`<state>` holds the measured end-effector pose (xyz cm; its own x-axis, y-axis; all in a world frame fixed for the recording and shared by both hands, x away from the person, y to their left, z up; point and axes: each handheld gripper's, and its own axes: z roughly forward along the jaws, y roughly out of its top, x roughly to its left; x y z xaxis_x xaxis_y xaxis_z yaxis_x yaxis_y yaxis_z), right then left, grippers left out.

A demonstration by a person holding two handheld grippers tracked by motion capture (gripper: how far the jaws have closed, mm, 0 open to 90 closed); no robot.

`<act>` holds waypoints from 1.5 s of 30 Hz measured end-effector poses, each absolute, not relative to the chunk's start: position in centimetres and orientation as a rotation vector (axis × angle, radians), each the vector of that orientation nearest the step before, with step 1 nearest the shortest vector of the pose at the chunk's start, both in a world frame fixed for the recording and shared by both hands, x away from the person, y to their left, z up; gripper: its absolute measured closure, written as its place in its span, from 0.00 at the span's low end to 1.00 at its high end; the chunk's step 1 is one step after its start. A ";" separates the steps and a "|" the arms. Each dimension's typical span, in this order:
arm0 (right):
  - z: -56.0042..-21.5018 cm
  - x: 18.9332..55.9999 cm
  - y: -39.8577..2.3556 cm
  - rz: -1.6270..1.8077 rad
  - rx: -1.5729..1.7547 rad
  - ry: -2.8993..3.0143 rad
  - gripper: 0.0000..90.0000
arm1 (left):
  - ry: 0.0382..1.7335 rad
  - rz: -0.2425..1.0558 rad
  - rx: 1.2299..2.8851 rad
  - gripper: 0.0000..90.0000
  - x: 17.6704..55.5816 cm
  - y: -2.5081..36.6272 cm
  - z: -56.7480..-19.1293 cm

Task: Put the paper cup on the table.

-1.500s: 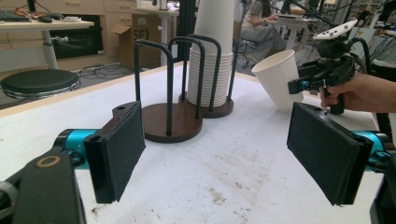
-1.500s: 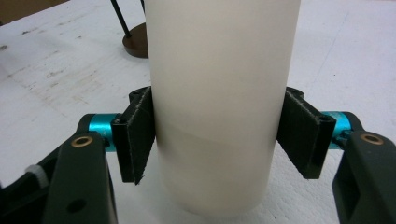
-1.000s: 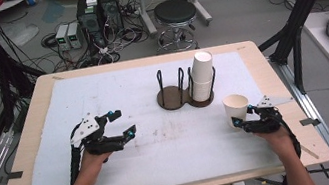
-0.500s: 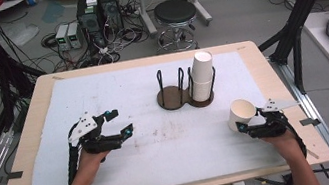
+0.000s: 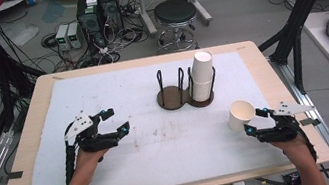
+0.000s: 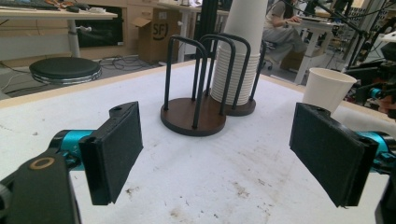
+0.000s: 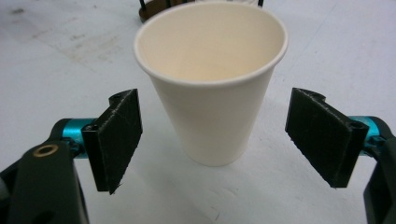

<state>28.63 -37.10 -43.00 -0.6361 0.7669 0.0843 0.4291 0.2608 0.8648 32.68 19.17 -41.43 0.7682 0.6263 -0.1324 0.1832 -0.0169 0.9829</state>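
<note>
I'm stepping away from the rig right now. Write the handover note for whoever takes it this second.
Right hand-held gripper: open, jaws either side of the single paper cup without touching it.
Left hand-held gripper: open, holding nothing, over the white mat left of the holder.
Single paper cup: upright on the mat, front right, apart from the rest.
Cup stack: upside down in the right bay of the two-bay wire holder; the left bay is empty.
Done: one cup stands on the mat by itself.
Left: probably more cups from the stack to set out; the pictures do not show how many.
</note>
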 end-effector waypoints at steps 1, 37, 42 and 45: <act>-42.7 28.3 -37.2 1.336 1.095 2.170 0.21 | 0.667 0.397 1.579 0.19 32.7 19.2 -41.4; -37.4 27.8 -32.3 1.466 0.907 2.098 0.21 | 0.627 0.443 1.563 0.19 30.8 20.1 -40.7; -37.1 27.9 -31.7 1.482 0.893 2.096 0.21 | 0.627 0.449 1.550 0.19 30.6 20.3 -40.5; -37.1 28.0 -31.5 1.488 0.891 2.098 0.21 | 0.630 0.451 1.543 0.19 30.5 20.4 -40.5</act>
